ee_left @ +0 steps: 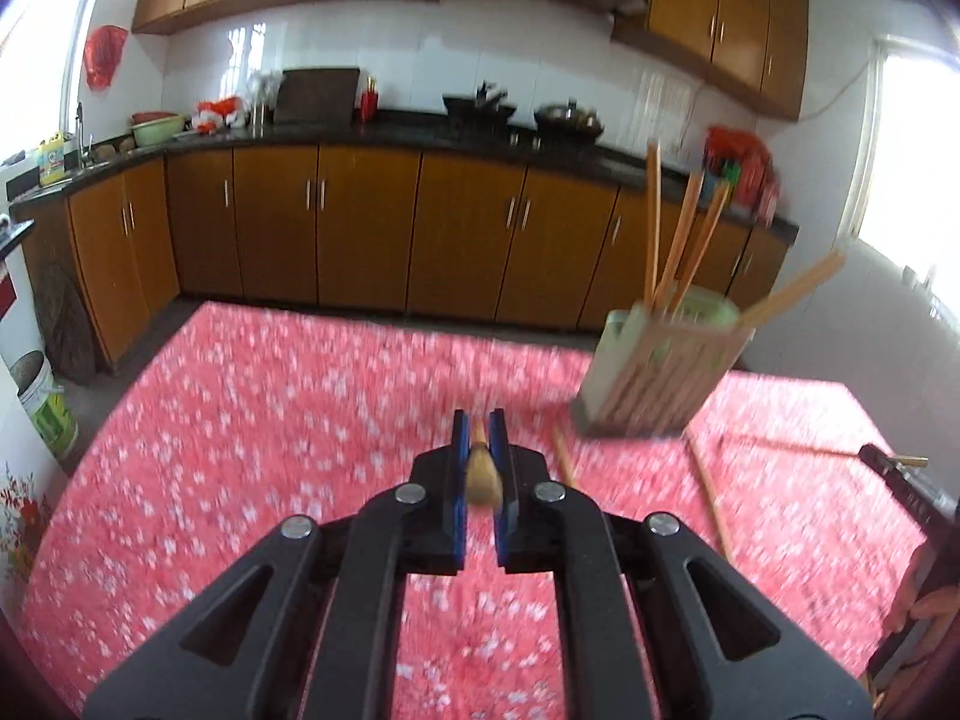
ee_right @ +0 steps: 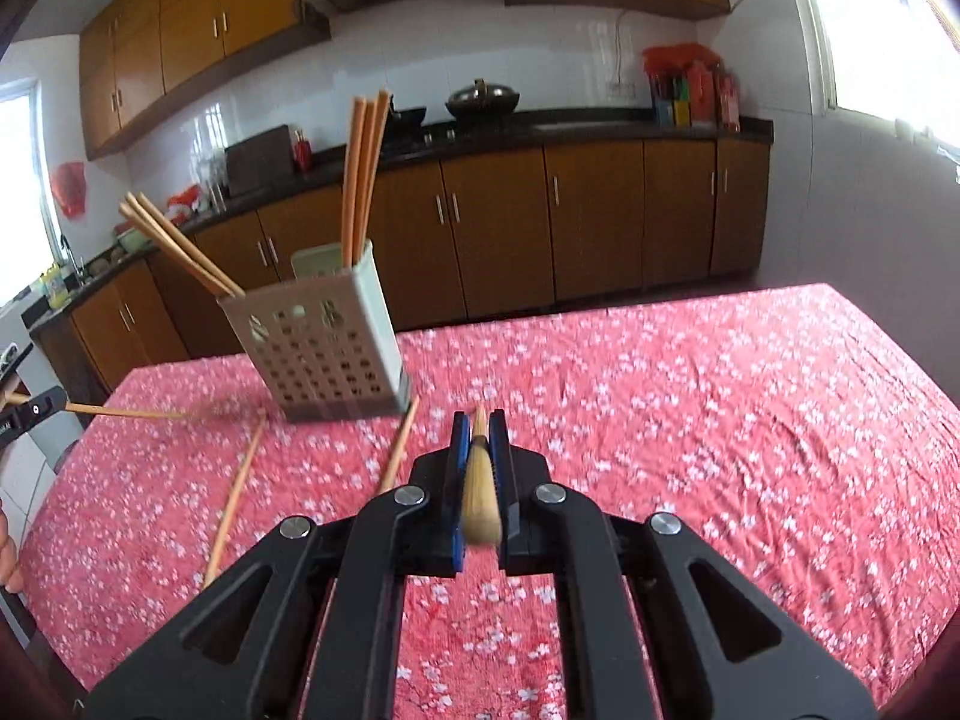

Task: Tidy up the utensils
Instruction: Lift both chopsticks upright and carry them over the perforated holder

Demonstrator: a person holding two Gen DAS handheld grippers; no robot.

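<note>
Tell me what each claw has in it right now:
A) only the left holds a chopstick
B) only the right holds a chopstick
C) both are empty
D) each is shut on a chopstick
D: the left claw is shut on a chopstick, and the right claw is shut on another chopstick, while two loose chopsticks lie on the red tablecloth by the holder.

Bright daylight floods from the glaring white window [ee_left: 900, 138] — motion blur smears the pink floral tablecloth [ee_left: 270, 420]; fisheye edges darken.
</note>
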